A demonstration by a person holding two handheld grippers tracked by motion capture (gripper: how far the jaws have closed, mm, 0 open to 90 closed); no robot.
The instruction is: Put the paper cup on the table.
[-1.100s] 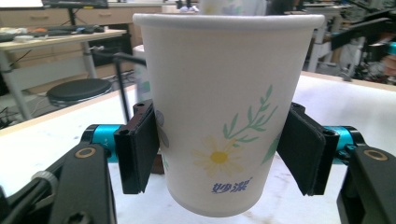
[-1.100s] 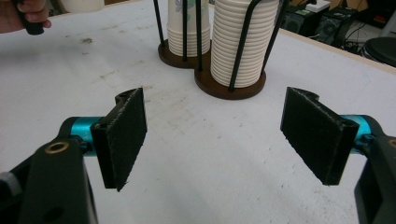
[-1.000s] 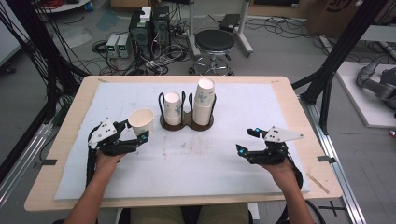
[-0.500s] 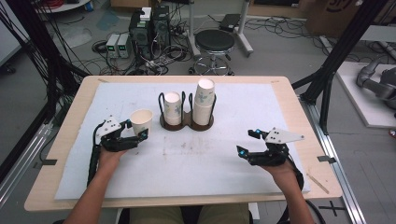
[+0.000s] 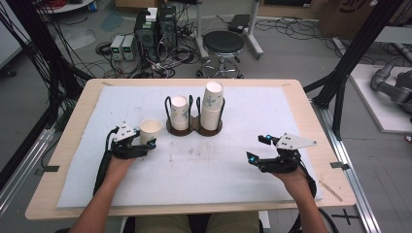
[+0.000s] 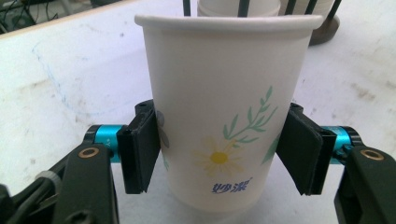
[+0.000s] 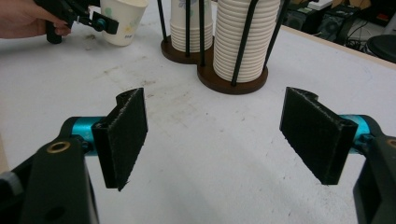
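A white paper cup (image 5: 150,130) with a daisy print (image 6: 219,116) stands upright on the white mat at the left. My left gripper (image 5: 148,142) is shut on it, one black pad against each side of its lower half (image 6: 219,158). Just right of it a dark wooden cup holder (image 5: 194,127) carries a short stack of cups (image 5: 179,111) and a taller stack (image 5: 213,104) between black wire posts. My right gripper (image 5: 257,147) hovers low over the mat at the right, open, with nothing between its pads (image 7: 212,135). From there the cup (image 7: 122,21) and holder (image 7: 219,79) lie ahead.
The white mat (image 5: 218,170) covers most of the wooden table (image 5: 301,92) and is stained near its middle. Black frame posts (image 5: 340,73) stand at the table's corners. A stool (image 5: 223,46) and electronics sit on the floor beyond the far edge.
My left gripper has brought the cup down and toward the person, from tilted in the air to upright on the mat. The right gripper has barely moved.
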